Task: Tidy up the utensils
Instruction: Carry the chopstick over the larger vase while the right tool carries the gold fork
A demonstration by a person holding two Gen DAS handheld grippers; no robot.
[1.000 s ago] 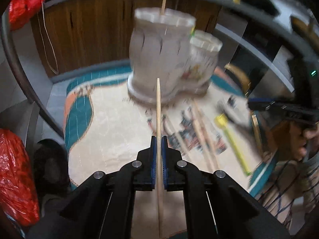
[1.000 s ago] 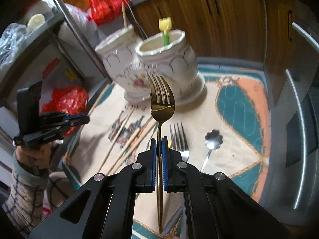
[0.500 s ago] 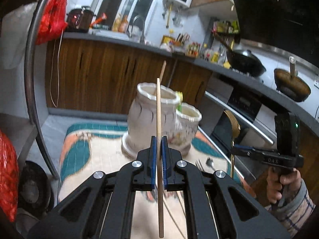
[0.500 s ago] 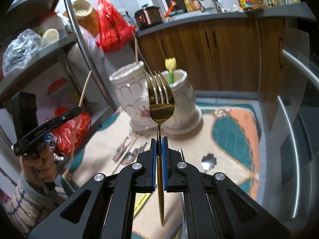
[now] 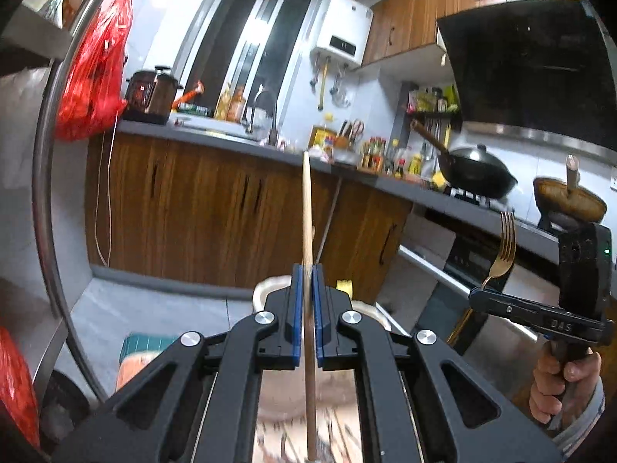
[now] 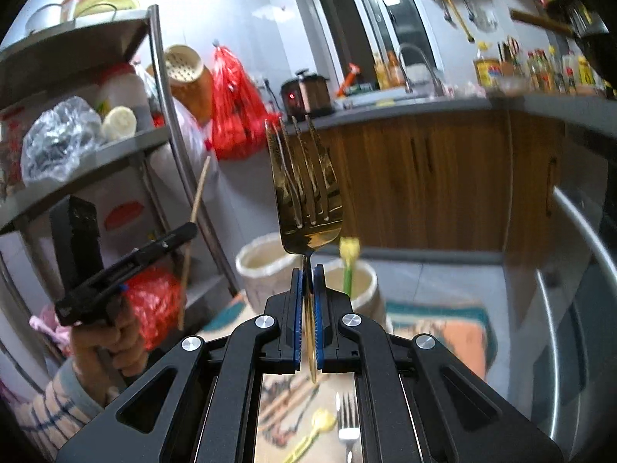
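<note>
Both tools have lifted higher, left tool clamping a chopstick, right tool a gold fork, above two ceramic holders.

Utensils lifted, others lying below

A wooden chopstick stands upright – clamped partway along – and a gold fork points tines up. Two cream ceramic holders sit behind (one holds a yellow-topped utensil); a silver fork lies flat on the patterned mat.

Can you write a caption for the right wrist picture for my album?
Right gripper holds a gold fork upright above two white holders.
</note>
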